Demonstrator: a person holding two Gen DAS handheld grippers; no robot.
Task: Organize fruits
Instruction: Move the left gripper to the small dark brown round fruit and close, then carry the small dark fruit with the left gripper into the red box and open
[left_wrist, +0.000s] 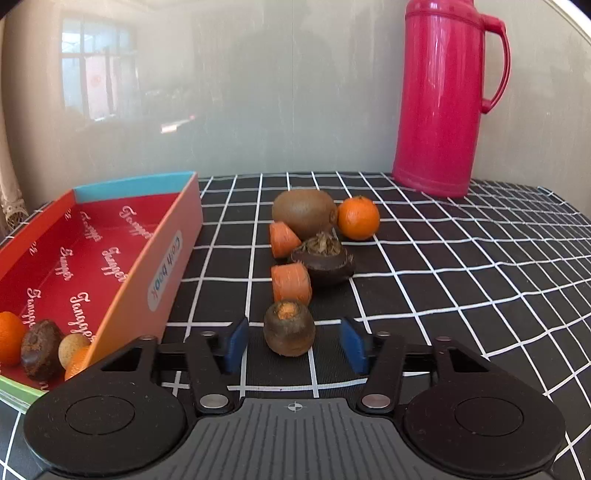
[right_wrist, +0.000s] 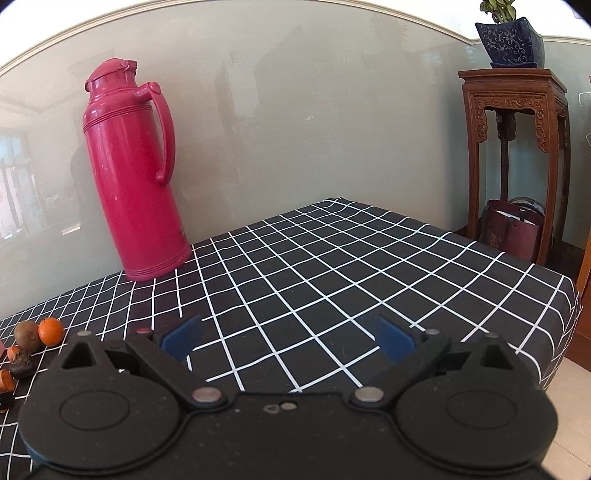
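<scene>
Fruit pieces lie in a row on the checked worktop (left_wrist: 443, 280) beside the red box (left_wrist: 110, 236). Left gripper (left_wrist: 294, 341): fingers released, straddling a dark carrot stub (left_wrist: 289, 328) without contact. Right gripper (right_wrist: 288, 338): fingers spread wide over bare cloth, grasping nothing.

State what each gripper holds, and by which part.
Nothing is held. The left gripper brackets the dark carrot stub with gaps at both pads; the right gripper is open over bare cloth.
</scene>
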